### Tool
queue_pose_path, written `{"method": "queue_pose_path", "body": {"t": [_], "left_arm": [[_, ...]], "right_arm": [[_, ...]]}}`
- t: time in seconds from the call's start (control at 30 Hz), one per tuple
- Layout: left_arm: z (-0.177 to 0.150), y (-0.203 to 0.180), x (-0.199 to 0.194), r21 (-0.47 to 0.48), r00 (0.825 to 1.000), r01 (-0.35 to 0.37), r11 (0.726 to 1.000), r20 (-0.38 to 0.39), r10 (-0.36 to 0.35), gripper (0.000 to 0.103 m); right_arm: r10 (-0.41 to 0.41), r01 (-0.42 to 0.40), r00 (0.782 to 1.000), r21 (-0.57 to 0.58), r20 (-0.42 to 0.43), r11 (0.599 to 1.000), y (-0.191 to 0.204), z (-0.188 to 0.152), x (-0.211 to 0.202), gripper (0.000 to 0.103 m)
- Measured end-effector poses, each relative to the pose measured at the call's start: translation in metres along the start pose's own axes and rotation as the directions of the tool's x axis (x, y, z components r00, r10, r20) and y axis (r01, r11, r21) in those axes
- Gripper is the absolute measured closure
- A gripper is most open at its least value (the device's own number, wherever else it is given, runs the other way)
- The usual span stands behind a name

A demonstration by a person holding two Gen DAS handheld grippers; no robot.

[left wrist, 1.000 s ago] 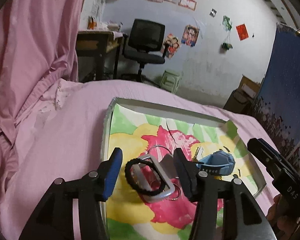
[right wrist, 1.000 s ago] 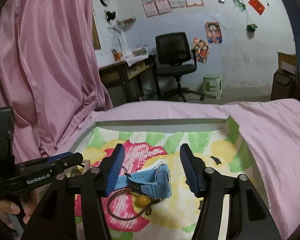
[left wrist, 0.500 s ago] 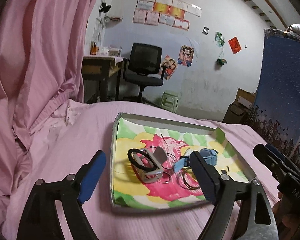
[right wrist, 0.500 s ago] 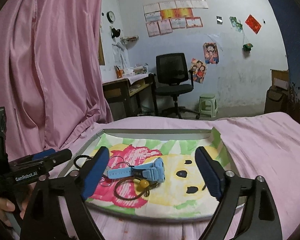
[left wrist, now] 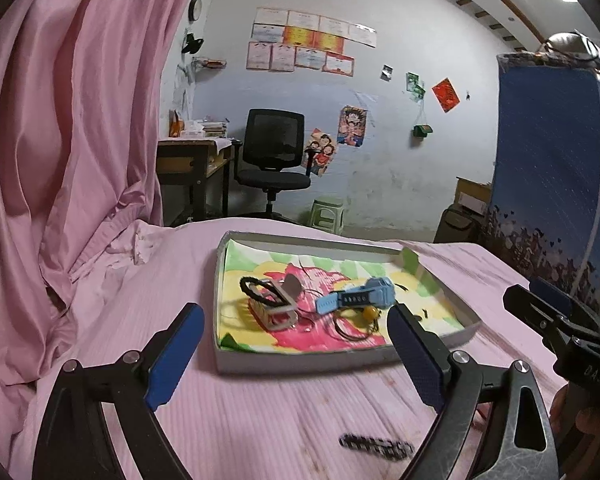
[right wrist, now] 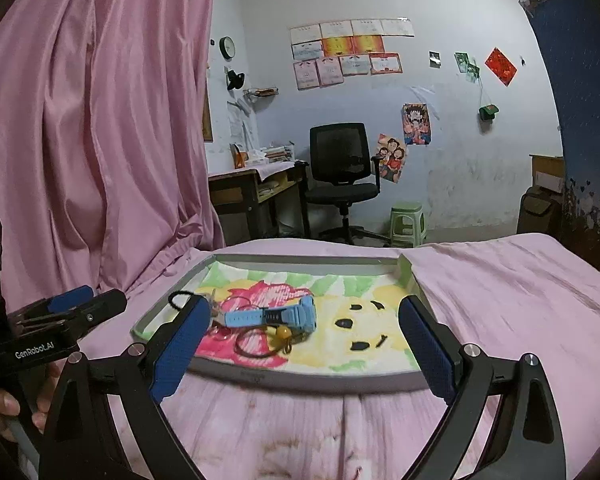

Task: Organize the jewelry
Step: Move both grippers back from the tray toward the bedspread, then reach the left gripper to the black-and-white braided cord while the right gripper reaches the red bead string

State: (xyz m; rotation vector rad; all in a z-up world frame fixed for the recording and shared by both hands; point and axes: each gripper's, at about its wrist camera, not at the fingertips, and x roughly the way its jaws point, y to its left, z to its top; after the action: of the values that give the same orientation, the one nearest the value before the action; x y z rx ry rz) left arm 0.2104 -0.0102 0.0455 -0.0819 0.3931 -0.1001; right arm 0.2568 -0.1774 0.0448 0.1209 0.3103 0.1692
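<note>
**Operator:** On the pink bed sheet (left wrist: 260, 420), what is the layout?

**Technician:** A shallow tray (left wrist: 300, 360) with a painted flower lining sits on the bed. It holds the jewelry in one cluster: a blue watch (left wrist: 356, 298), a tan buckle-like piece (left wrist: 274, 308) with a black hair tie (left wrist: 256, 288) looped on it, thin wire rings and a yellow bead (left wrist: 370, 312) on a dark cord.

**Operator:** Claw status?

**Technician:** Left claw (left wrist: 296, 356) and right claw (right wrist: 300, 352) both stand wide with nothing between the pads; their jaws have just been opening. Both sit short of the tray's near rim.

**Operator:** How should the present step be done well?

**Technician:** This appears to be a retreat after a release. Clear the rim before any sideways move, so the tray is not dragged. For the next pick, approach one item only; the cord lies partly under the watch and is likely to snag.

**Operator:** Differences between views?

**Technician:** Only the left wrist view shows a dark blurred object (left wrist: 376, 446) on the sheet near that claw; its type cannot be determined. The right wrist view alone shows the dark marks (right wrist: 356, 324) painted on the lining's yellow area clearly, and a hand (right wrist: 4, 408) on the left tool's handle.
</note>
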Motion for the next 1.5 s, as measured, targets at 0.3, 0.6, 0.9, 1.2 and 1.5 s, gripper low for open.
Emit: {"method": "queue_pose_path", "body": {"t": [0.3, 0.6, 0.9, 1.2, 1.5], "left_arm": [[-0.015, -0.010, -0.017, 0.028, 0.999, 0.023, 0.999, -0.037, -0.022, 0.010], [-0.028, -0.017, -0.015, 0.044, 0.992, 0.046, 0.998, -0.117, -0.040, 0.010], [-0.039, -0.022, -0.002, 0.057, 0.972, 0.055, 0.997, -0.232, -0.040, 0.010], [-0.048, -0.022, 0.011, 0.048, 0.946, 0.063, 0.997, -0.321, -0.044, 0.010], [-0.057, -0.024, 0.019, 0.058, 0.924, 0.084, 0.995, -0.378, -0.056, 0.010]], "right_arm": [[-0.007, 0.007, 1.000, -0.030, -0.016, 1.000, -0.008, -0.013, -0.033, 0.010], [-0.014, 0.011, 0.996, -0.030, -0.083, 0.999, -0.020, -0.033, -0.050, 0.010], [-0.008, 0.006, 0.988, -0.016, -0.153, 1.000, -0.028, -0.050, -0.052, 0.010], [-0.011, 0.012, 0.968, 0.001, -0.252, 1.000, -0.031, -0.066, -0.043, 0.010], [-0.014, 0.021, 0.946, 0.016, -0.325, 1.000, -0.032, -0.083, -0.033, 0.010]]}}
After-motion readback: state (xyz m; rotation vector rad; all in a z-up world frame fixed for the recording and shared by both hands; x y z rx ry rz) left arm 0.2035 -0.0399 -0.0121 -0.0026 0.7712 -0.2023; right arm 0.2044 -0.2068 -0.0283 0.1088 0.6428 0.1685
